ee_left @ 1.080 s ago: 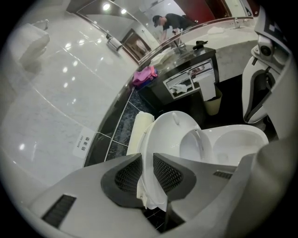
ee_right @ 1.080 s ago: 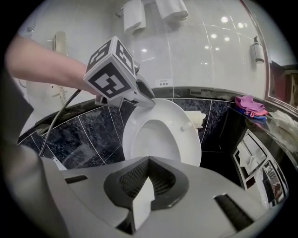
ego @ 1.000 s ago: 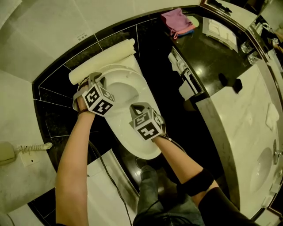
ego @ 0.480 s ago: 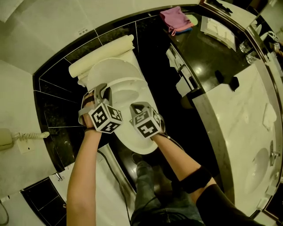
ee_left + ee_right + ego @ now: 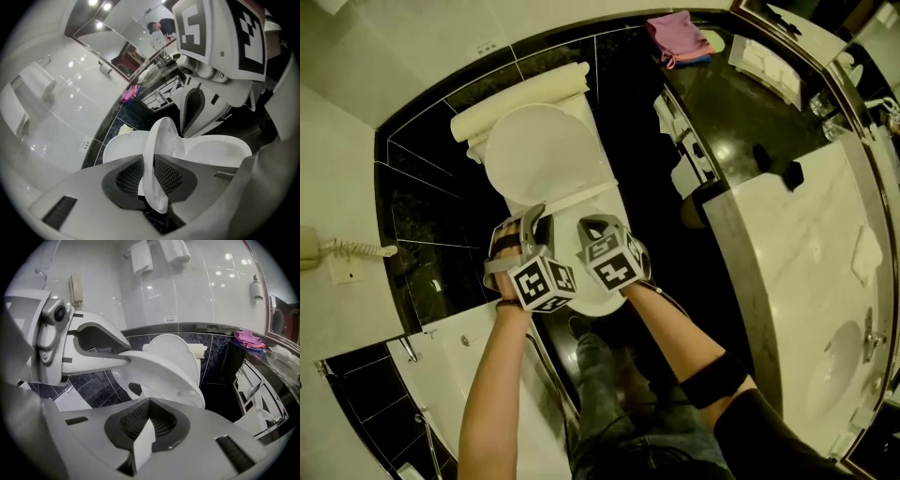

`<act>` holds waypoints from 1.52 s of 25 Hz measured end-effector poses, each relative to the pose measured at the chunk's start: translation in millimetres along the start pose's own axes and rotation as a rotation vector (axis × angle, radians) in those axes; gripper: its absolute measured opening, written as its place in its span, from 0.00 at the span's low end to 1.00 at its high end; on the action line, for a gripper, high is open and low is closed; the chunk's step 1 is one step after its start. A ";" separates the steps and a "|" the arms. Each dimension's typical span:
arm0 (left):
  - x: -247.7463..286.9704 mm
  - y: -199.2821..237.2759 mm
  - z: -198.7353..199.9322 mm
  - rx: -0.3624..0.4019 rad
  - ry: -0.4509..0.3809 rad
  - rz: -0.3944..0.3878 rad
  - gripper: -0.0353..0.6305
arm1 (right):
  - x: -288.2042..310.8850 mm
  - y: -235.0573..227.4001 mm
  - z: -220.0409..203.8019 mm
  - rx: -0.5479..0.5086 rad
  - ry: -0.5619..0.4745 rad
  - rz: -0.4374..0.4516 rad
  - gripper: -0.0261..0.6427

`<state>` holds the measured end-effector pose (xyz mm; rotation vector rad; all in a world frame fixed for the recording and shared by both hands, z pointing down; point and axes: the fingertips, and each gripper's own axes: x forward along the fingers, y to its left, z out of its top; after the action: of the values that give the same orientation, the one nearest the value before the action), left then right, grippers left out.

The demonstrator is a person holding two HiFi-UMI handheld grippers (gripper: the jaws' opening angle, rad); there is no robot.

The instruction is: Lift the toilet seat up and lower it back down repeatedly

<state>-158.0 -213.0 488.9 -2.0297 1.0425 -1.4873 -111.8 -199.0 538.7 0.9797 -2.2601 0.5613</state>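
Observation:
The white toilet seat (image 5: 157,140) is clamped edge-on between the pads of my left gripper (image 5: 149,176). In the right gripper view the seat (image 5: 161,371) hangs tilted above the bowl, with a dark gap under it. My right gripper (image 5: 147,427) is shut on a white edge of the same seat. From the head view, the left gripper (image 5: 525,227) and right gripper (image 5: 595,227) stand side by side over the front half of the bowl (image 5: 592,302). The raised lid (image 5: 542,155) leans back behind them.
A rolled towel (image 5: 520,98) lies on the cistern. A black counter (image 5: 741,103) with a pink cloth (image 5: 678,37) and a white basin top (image 5: 825,281) runs along the right. A wall phone (image 5: 314,248) hangs at the left. The person's foot (image 5: 592,361) stands before the bowl.
My left gripper has come from beside the cistern toward the front of the bowl, with the seat in it. The right gripper shifted slightly. The lid now shows in full behind them.

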 end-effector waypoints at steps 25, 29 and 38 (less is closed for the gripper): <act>-84.9 -220.5 -0.9 -0.183 -0.032 -0.042 0.21 | -42.1 39.1 -167.1 0.017 0.005 0.047 0.06; -108.9 -226.6 -1.0 -0.453 -0.085 -0.008 0.20 | -38.5 42.4 -184.5 0.006 0.002 0.061 0.06; -108.6 -235.8 -50.4 -0.852 -0.136 0.061 0.06 | -17.0 50.1 -259.4 0.004 0.075 0.076 0.06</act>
<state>-144.8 24.7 604.2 -2.5423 1.8729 -0.9100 -47.2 -6.9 709.0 0.8629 -2.2375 0.6253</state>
